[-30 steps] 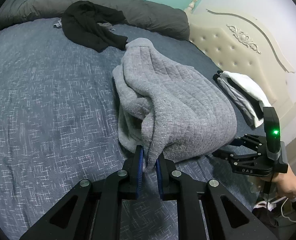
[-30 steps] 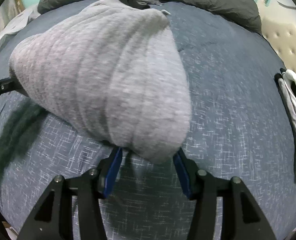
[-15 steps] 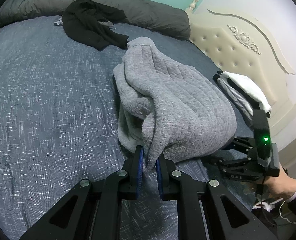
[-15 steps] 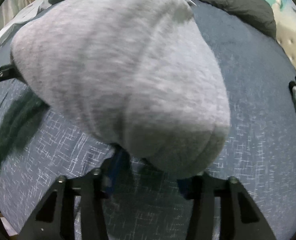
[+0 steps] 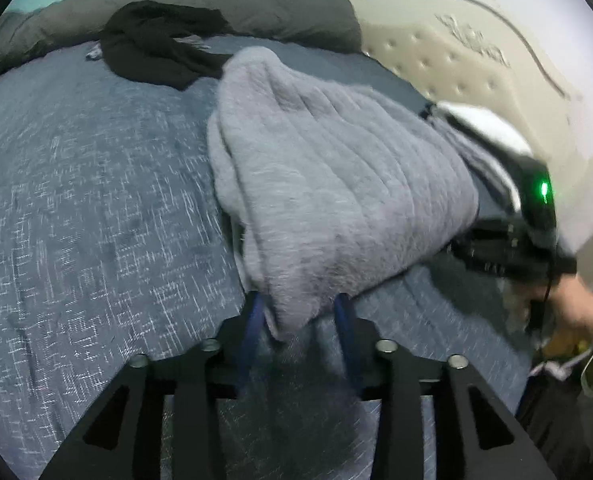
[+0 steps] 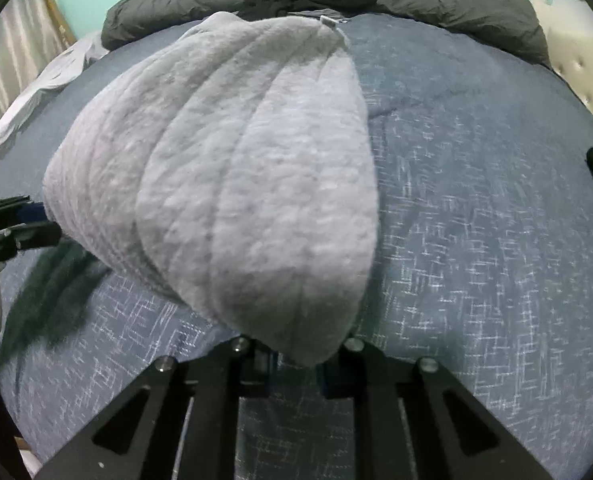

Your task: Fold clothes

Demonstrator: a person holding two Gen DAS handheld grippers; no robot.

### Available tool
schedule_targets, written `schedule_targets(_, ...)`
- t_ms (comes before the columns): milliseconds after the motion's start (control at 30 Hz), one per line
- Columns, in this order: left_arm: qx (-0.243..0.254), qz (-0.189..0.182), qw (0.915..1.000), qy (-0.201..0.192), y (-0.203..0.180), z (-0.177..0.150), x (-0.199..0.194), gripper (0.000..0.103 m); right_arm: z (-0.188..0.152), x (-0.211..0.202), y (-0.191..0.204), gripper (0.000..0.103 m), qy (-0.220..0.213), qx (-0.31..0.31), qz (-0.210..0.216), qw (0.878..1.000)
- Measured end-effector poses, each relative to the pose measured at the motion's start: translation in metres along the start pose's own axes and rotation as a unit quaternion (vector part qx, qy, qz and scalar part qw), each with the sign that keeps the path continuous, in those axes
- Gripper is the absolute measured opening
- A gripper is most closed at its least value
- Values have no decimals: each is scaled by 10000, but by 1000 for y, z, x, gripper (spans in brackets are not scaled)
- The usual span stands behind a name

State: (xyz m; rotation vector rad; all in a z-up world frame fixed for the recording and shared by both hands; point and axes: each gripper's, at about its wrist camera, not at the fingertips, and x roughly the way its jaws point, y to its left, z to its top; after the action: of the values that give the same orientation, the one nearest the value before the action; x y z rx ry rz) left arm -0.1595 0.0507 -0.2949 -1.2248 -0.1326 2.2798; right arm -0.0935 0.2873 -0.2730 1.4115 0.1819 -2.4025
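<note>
The grey sweater (image 5: 336, 184) is in the middle of the bed (image 5: 76, 200). It sits in a lumpy heap, not flat. Its far end rests on the bed, and its near end is lifted up off the blue cover.

The left gripper (image 5: 299, 320) is under the near left corner of the sweater. Its two fingers are spread apart. A bit of sweater hangs down between them, but they are not squeezing it.

The right gripper (image 6: 294, 368) is at the near right corner. Its fingers are close together, but the sweater hangs over the tips. I cannot tell if they pinch it.

I think the step in hand is getting a good hold on the sweater's near edge. The heap could be on its way to being laid flat, or one part could be on its way over another.

Next, both corners need a firm hold, so the sweater does not slip and sag.

Black clothes (image 5: 156, 52) lie at the far edge of the bed. A folded pile (image 5: 480, 124) lies at the right edge.
</note>
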Motion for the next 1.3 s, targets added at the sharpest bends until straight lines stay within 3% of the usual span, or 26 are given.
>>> schedule_targets(300, 229, 134, 9996, 127, 1, -3, 18, 43, -3, -8, 11, 14, -82, -153, 108, 9998)
schedule_targets(333, 254, 149, 9995, 141, 1, -4, 20, 40, -3, -10, 12, 14, -86, -187, 112, 9997)
schedule_targets(400, 303, 180, 9992, 178, 0, -4, 24, 22, -3, -13, 14, 11, -102, -210, 141, 9996)
schedule_targets(467, 360, 276, 9988, 208, -2, -4, 26, 16, -2, -16, 16, 9, -142, -235, 138, 9995)
schedule_targets(667, 471, 592, 9971, 86, -8, -1, 23, 12, 0, -26, 26, 6, -213, -585, -502, 9968)
schedule_targets(867, 375, 636, 9973, -7, -9, 2, 19, 12, 4, -37, 47, 5, -342, -1121, -1246, 9853)
schedule_targets(967, 426, 620, 9972, -6, -12, 1, 18, 11, 2, -68, 90, 5, -357, -1251, -1487, 9803)
schedule_targets(1033, 421, 606, 9973, -8, -13, 1, 18, 11, 2, -34, 60, 5, -359, -1454, -1665, 9746)
schedule_targets(1200, 388, 596, 9975, -2, -12, 1, 17, 11, -5, 4, 56, 5, -356, -2034, -2105, 9555)
schedule_targets(1267, 389, 577, 9976, 3, -14, 0, 18, 11, -14, 4, 49, 5, -332, -1987, -2057, 9577)
schedule_targets(1300, 377, 558, 9977, 19, -15, 0, 18, 11, -27, 12, 30, 5, -343, -1860, -1783, 9656)
